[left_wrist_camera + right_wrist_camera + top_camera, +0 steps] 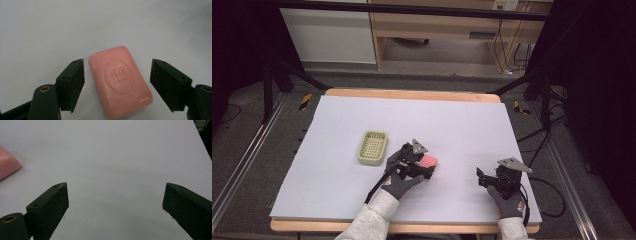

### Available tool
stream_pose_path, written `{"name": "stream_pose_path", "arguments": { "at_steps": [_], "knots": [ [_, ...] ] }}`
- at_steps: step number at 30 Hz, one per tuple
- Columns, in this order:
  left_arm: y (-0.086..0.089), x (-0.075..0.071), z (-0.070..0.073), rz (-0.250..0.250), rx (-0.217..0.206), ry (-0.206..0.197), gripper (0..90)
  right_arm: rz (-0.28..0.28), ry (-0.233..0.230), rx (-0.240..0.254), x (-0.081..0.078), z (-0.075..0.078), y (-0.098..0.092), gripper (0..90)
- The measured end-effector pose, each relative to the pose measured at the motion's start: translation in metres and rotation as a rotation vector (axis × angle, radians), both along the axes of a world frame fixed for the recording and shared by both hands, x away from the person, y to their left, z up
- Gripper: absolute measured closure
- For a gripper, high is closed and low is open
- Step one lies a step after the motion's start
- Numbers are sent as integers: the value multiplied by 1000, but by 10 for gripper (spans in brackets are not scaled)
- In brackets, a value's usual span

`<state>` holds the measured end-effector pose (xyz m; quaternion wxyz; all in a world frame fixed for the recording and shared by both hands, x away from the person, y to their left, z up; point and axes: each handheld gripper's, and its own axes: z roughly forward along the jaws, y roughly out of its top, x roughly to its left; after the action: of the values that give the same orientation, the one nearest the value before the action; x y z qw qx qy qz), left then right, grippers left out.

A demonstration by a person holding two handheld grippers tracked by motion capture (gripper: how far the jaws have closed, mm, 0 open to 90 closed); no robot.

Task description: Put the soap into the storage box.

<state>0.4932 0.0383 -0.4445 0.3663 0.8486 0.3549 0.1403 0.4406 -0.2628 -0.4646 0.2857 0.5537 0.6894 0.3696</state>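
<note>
A pink bar of soap point(120, 80) with an embossed stamp lies flat on the white table. My left gripper point(117, 83) is open, its two black jaws on either side of the bar with a gap on each side. From above, the soap point(428, 161) peeks out just right of the left gripper point(419, 167) near the table's middle. My right gripper point(484, 178) rests open near the front right, nothing between its jaws point(115, 205). The soap's corner point(7, 165) shows at that view's left edge.
A pale yellow-green slotted soap dish point(372, 147) sits on the table left of the left gripper. The white table top point(422, 120) stretches bare behind. Dark frame legs and cables stand beyond the table's sides.
</note>
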Motion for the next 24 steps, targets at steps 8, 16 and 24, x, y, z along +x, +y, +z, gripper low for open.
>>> {"name": "stream_pose_path", "arguments": {
  "at_steps": [8, 16, 24],
  "knots": [
    [-4, 2, -6, 5, 15, 13, 257, 0, 1, -3, 0, 0, 0, 70],
    [-9, 6, -10, 11, 26, 27, 252, -2, 3, -5, 1, -1, 0, 70],
    [-13, 7, -15, 13, 35, 40, 250, 1, 5, -3, 1, -1, 0, 70]
  ]
}}
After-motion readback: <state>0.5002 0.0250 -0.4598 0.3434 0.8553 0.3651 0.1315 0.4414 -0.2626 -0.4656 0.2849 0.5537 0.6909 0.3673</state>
